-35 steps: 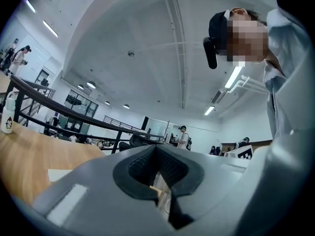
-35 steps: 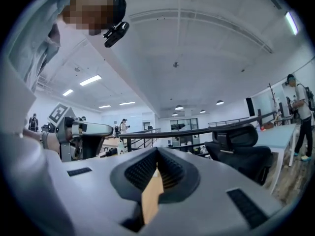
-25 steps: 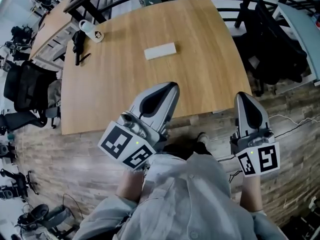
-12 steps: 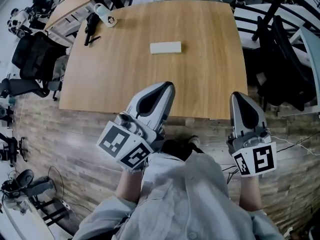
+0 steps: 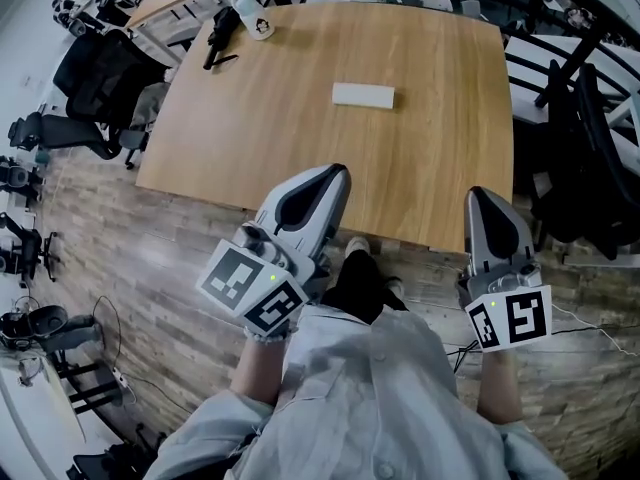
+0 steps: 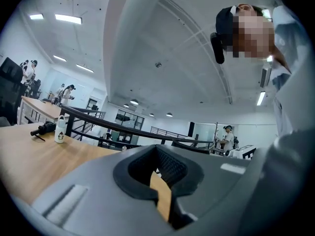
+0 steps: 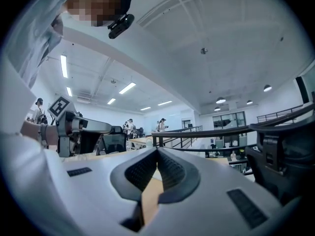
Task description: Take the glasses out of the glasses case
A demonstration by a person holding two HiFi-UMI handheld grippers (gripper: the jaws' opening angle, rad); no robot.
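Grippers both empty, jaws fully together: left gripper (image 5: 333, 175) and right gripper (image 5: 484, 198) over the near edge of the table (image 5: 250, 118). Glasses case (image 5: 363, 95) mid-table, well apart, probably closed.

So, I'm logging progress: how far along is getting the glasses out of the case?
Nothing is done yet: the glasses case lies on the table, looking closed, with no glasses visible. In hand: nothing. The left claw and right claw are shut and empty, short of it. Left to do: reach the case, open it, lift the glasses out.
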